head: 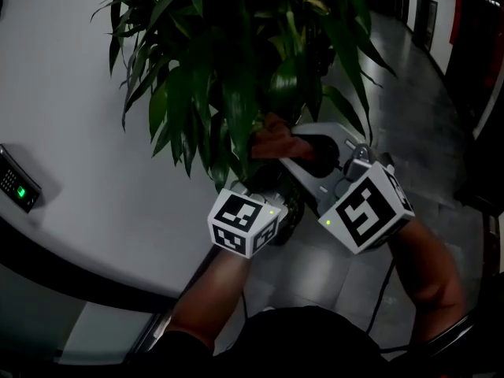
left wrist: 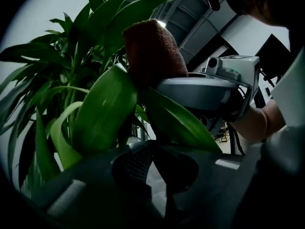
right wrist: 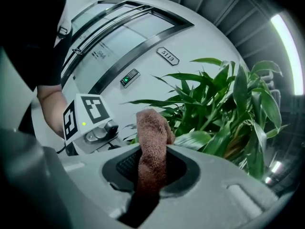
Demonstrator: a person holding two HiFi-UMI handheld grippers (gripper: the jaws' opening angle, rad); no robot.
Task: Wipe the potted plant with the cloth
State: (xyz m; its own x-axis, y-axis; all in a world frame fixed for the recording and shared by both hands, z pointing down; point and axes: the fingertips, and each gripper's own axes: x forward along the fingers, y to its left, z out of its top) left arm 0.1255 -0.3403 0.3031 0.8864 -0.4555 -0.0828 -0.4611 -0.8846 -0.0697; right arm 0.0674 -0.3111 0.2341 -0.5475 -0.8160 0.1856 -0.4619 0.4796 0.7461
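The potted plant (head: 228, 61) spreads long green leaves across the top of the head view and stands against a curved white wall. My right gripper (head: 315, 157) is shut on a brown cloth (head: 276, 140), which is pressed in among the lower leaves. In the right gripper view the cloth (right wrist: 152, 142) stands up out of the jaws of the right gripper (right wrist: 151, 173), beside the leaves (right wrist: 228, 109). My left gripper (head: 256, 189) is just left of it at the foliage's lower edge. Its jaws look shut on a leaf (left wrist: 178, 123) at the left gripper (left wrist: 155, 163), right under the cloth (left wrist: 152, 51).
A keypad with a green light (head: 17, 181) is mounted on the white wall (head: 71, 93). A dark band (head: 71, 270) runs along the wall's base. A glossy tiled floor (head: 425, 124) stretches away to the right. A door sign (right wrist: 167, 56) shows in the right gripper view.
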